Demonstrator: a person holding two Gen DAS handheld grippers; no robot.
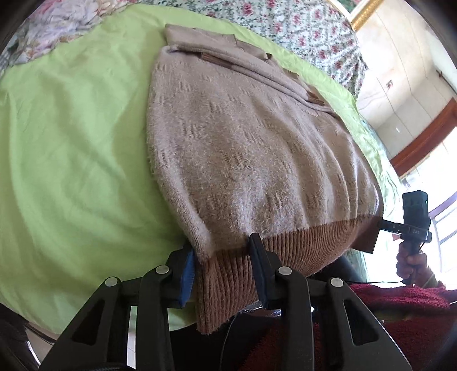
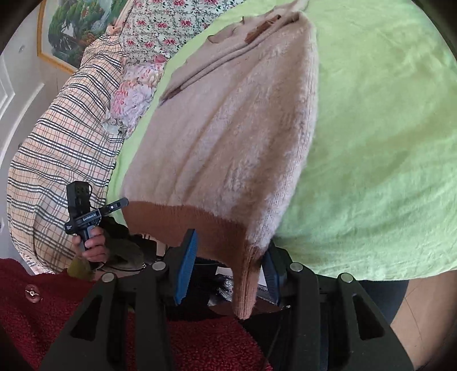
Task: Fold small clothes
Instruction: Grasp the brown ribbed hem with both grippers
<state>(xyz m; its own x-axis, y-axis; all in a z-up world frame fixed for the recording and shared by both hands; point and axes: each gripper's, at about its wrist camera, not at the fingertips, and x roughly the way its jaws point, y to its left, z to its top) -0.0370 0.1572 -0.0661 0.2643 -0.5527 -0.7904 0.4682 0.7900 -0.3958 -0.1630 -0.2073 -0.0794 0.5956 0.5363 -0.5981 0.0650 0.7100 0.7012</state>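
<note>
A fuzzy beige sweater [image 1: 242, 137] with a brown ribbed hem [image 1: 300, 242] lies flat on the green sheet, sleeves folded in at the far end. The hem hangs over the near bed edge. My left gripper [image 1: 222, 271] straddles the hem's left corner. The ribbing hangs loose between its pads and is not pinched. My right gripper [image 2: 228, 271] straddles the hem's right corner [image 2: 248, 285], which dangles near the right pad with a gap to the left pad. Each gripper shows in the other's view, held by a hand: the right gripper [image 1: 411, 225], the left gripper [image 2: 94, 211].
The green sheet [image 1: 71, 142] spreads to both sides of the sweater. Floral bedding [image 1: 300, 25] and a checked cloth [image 2: 62, 148] lie at the far end and side. The person's red fleece garment [image 2: 57, 314] is close below the grippers.
</note>
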